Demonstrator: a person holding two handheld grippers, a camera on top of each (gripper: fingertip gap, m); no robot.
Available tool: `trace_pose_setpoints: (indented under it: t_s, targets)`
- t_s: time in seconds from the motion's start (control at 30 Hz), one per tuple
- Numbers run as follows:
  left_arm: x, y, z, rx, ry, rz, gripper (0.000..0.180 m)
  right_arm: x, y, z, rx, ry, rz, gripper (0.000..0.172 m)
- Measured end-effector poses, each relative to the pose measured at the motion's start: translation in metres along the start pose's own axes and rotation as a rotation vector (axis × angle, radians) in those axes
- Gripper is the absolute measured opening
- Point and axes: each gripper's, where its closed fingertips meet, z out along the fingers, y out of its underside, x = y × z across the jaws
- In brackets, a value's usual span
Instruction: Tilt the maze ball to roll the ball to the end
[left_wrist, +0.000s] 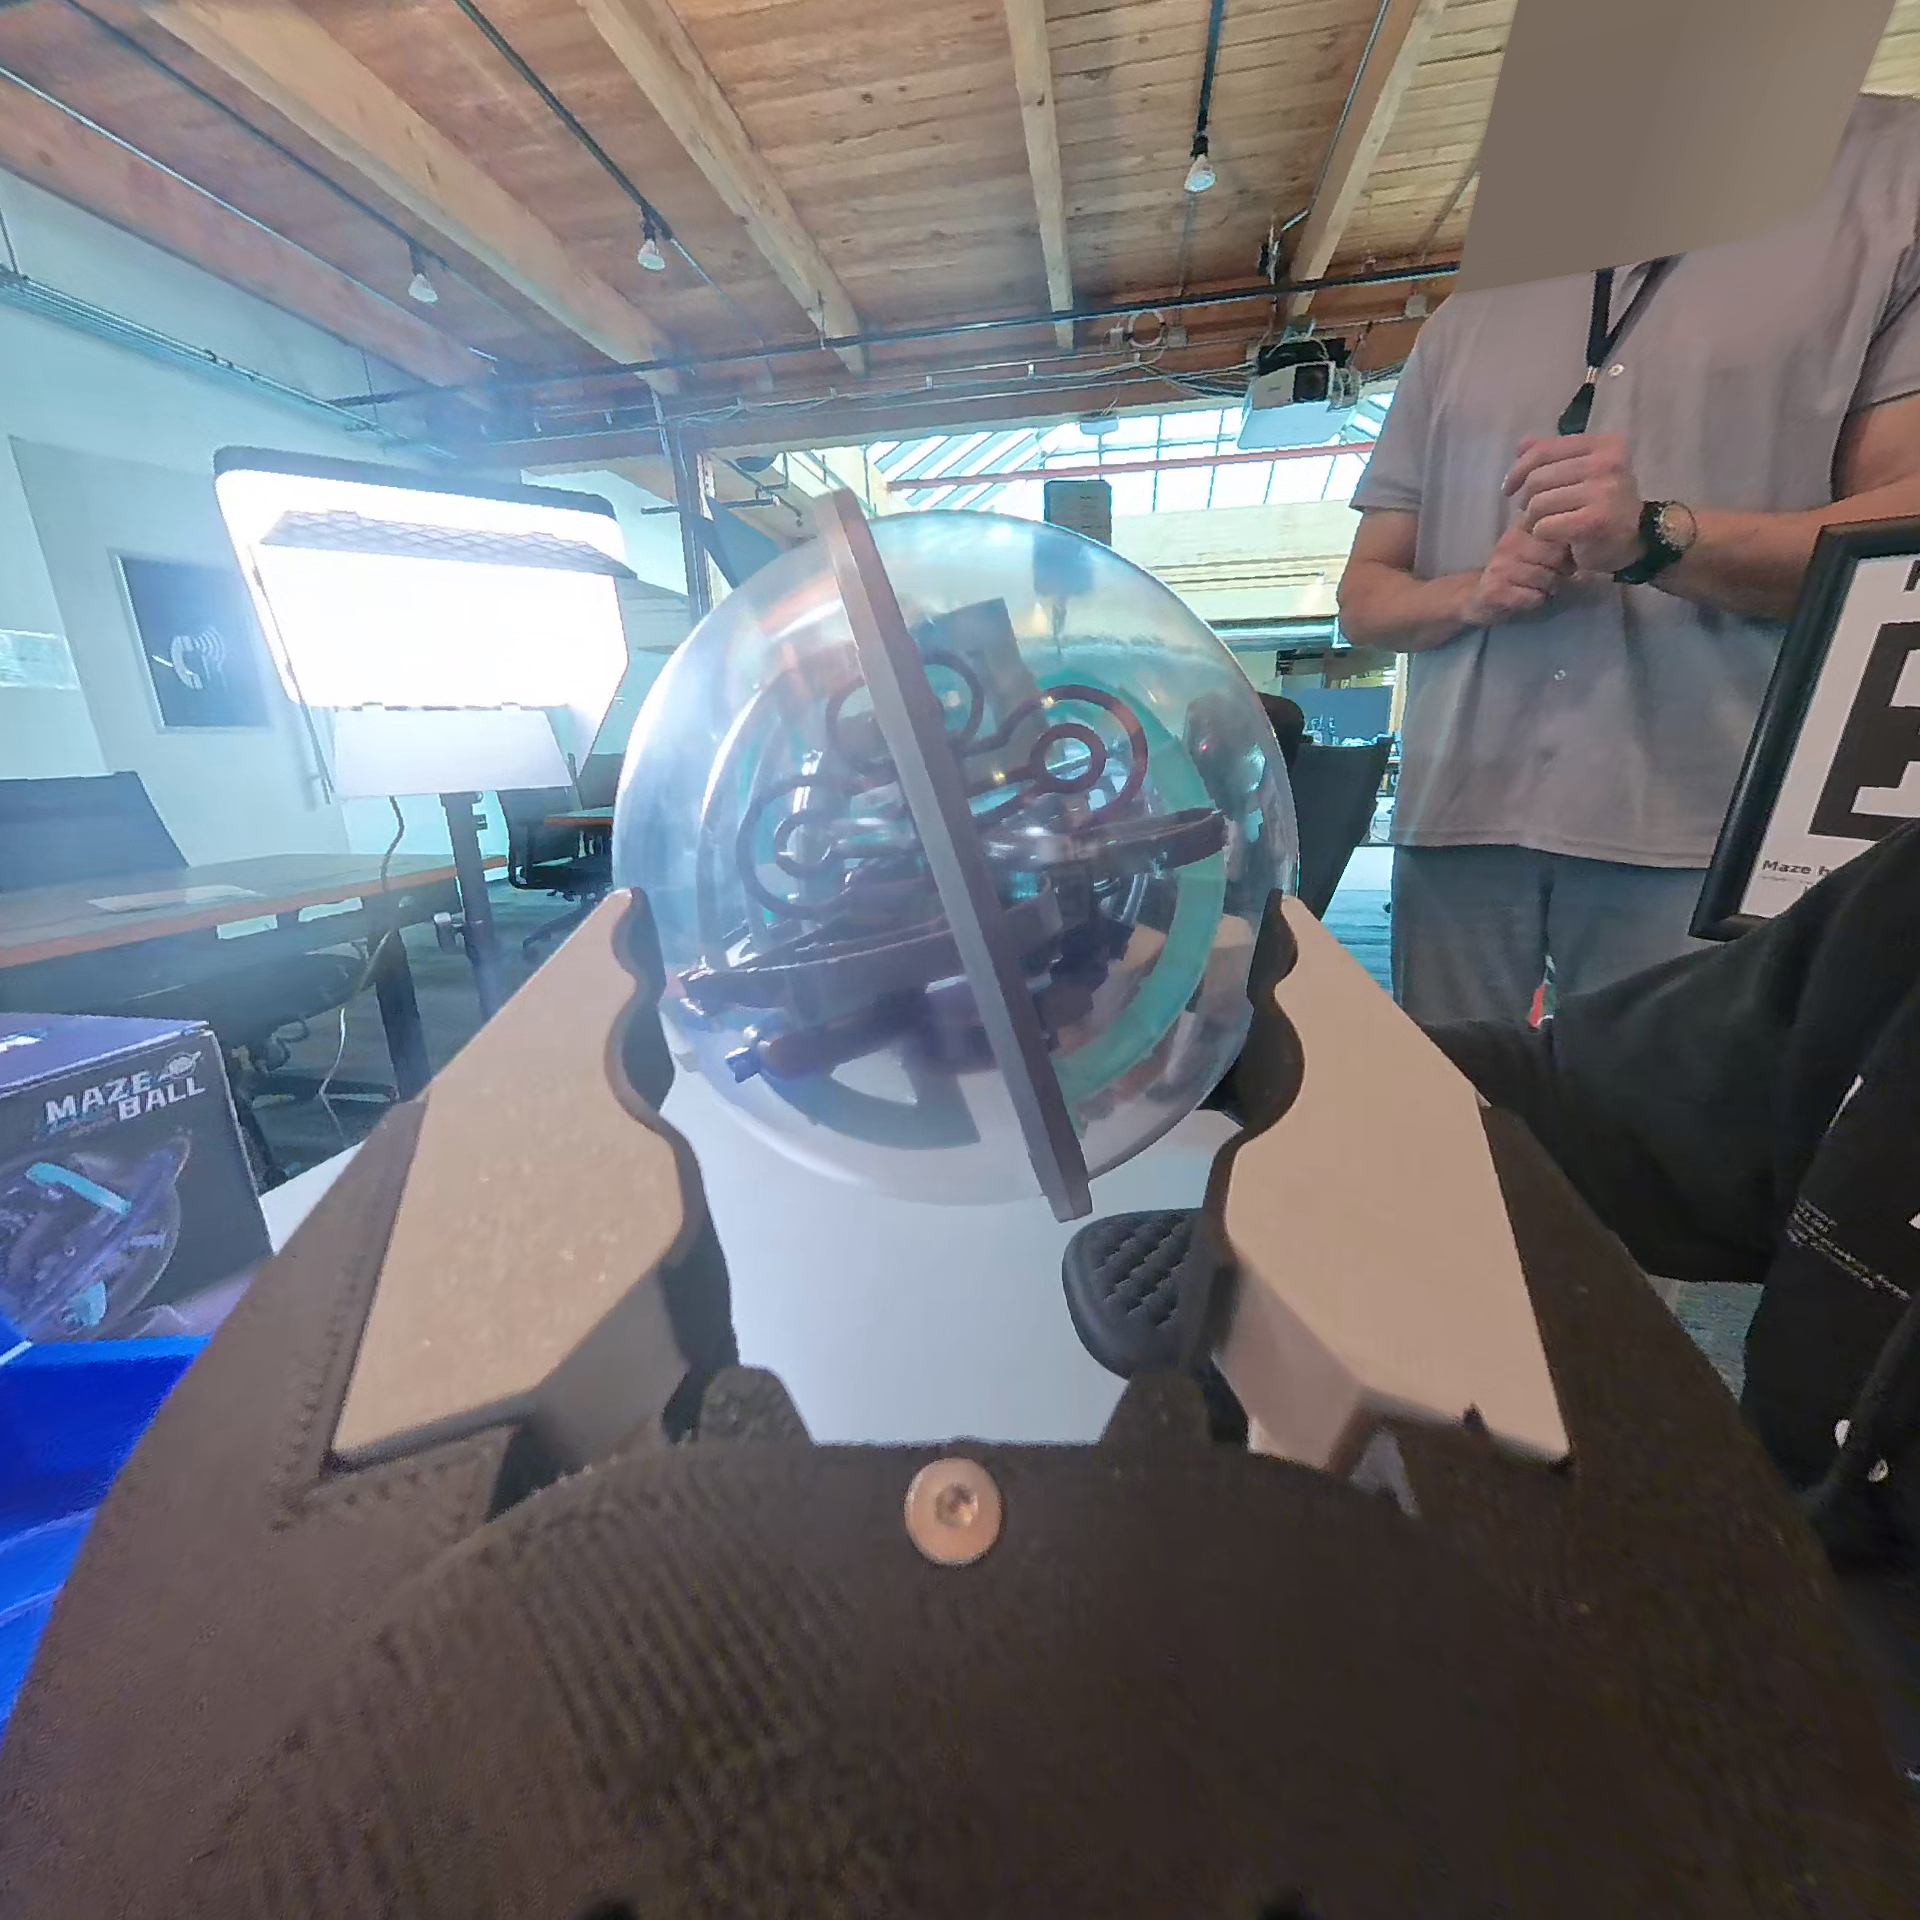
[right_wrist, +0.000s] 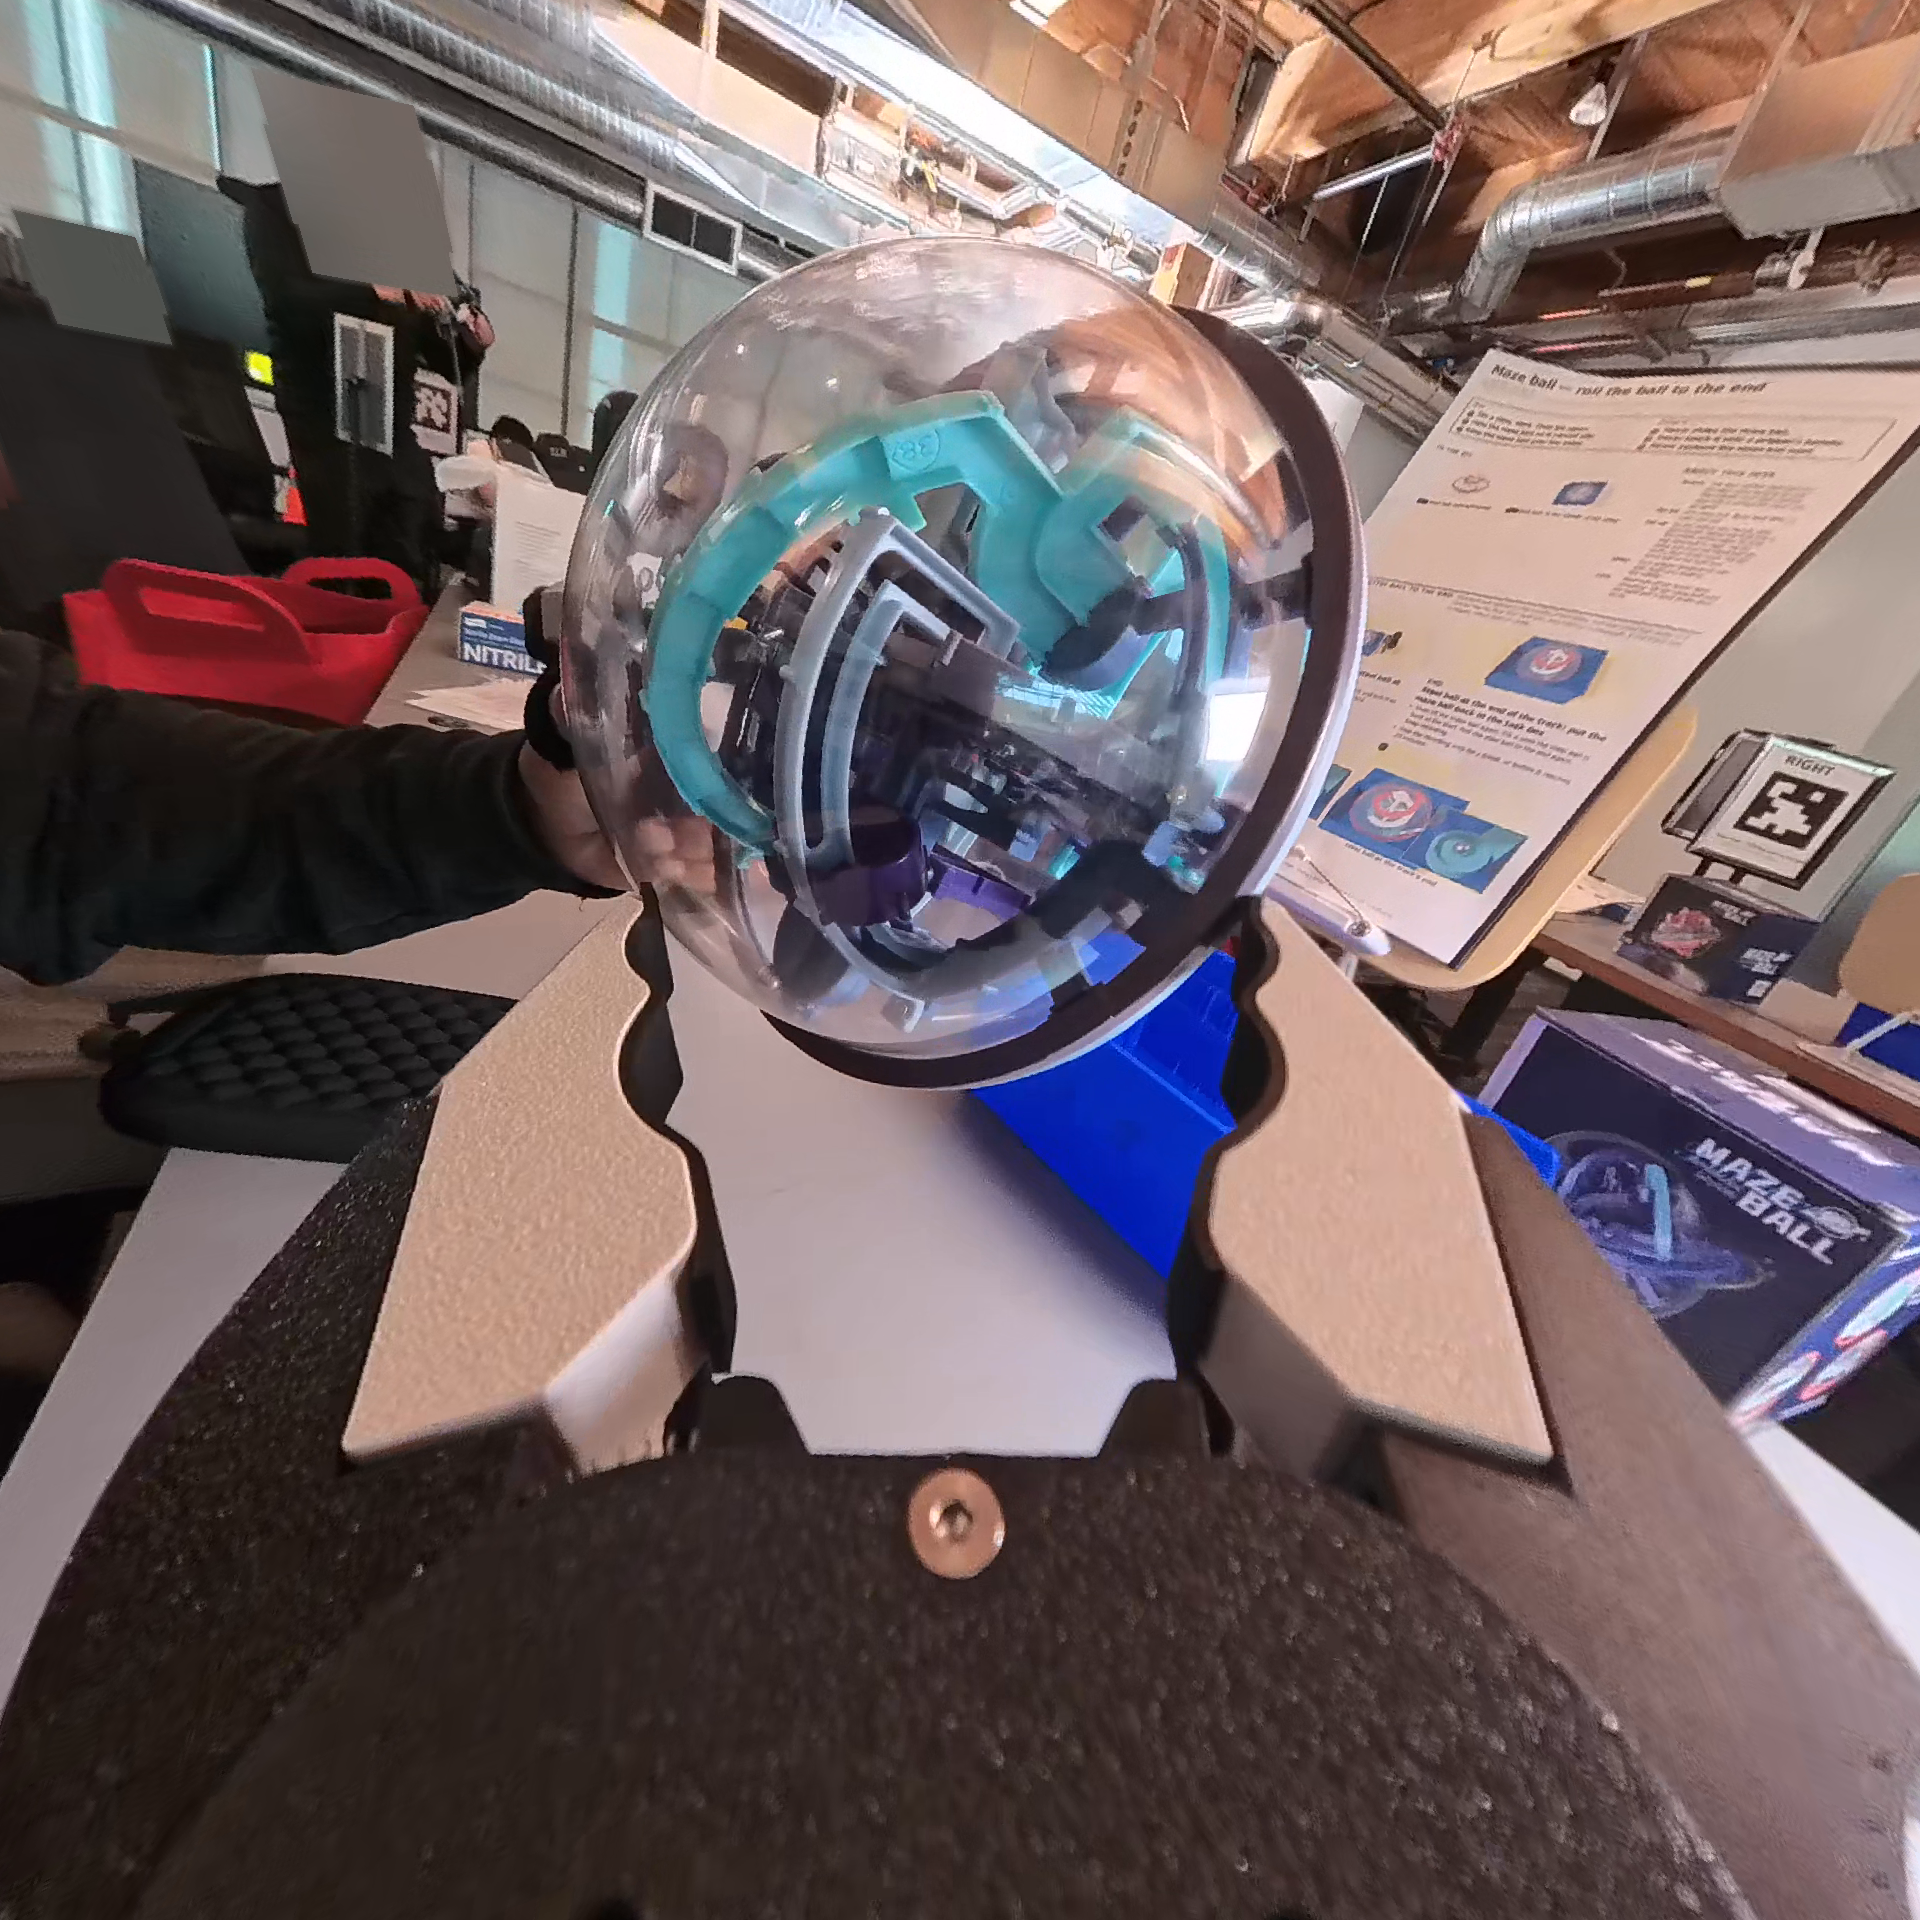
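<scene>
Wording not copied, carriers only:
- dark blue product box: printed brand title
- white instruction poster: heading, text blocks
- glove box: label
- framed marker sign: caption
- teal track in my maze ball: embossed number

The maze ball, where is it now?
The maze ball is raised above the white table, centred in both wrist views, between the left gripper fingers.
</scene>
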Motion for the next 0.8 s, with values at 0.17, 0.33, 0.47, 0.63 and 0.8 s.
trace_pose_setpoints:
  t_s: [0.17, 0.33, 0.47, 0.63, 0.8]
  targets:
    - [-0.001, 0.007, -0.002, -0.013, -0.003, -0.032, 0.112, -0.002, 0.006, -0.001, 0.006, 0.011, 0.031, 0.107]
    - [-0.002, 0.02, -0.004, -0.021, -0.012, -0.098, 0.112, -0.005, 0.015, -0.004, -0.013, 0.017, 0.075, 0.108]
    - [-0.001, 0.032, -0.007, -0.034, -0.021, -0.135, 0.112, -0.008, 0.024, -0.008, -0.029, 0.016, 0.106, 0.108]
    - [0.0, 0.046, -0.01, -0.042, -0.033, -0.199, 0.112, -0.013, 0.034, -0.012, -0.036, 0.022, 0.153, 0.108]
    - [0.001, 0.058, -0.012, -0.045, -0.037, -0.25, 0.111, -0.016, 0.042, -0.015, -0.041, 0.03, 0.184, 0.108]
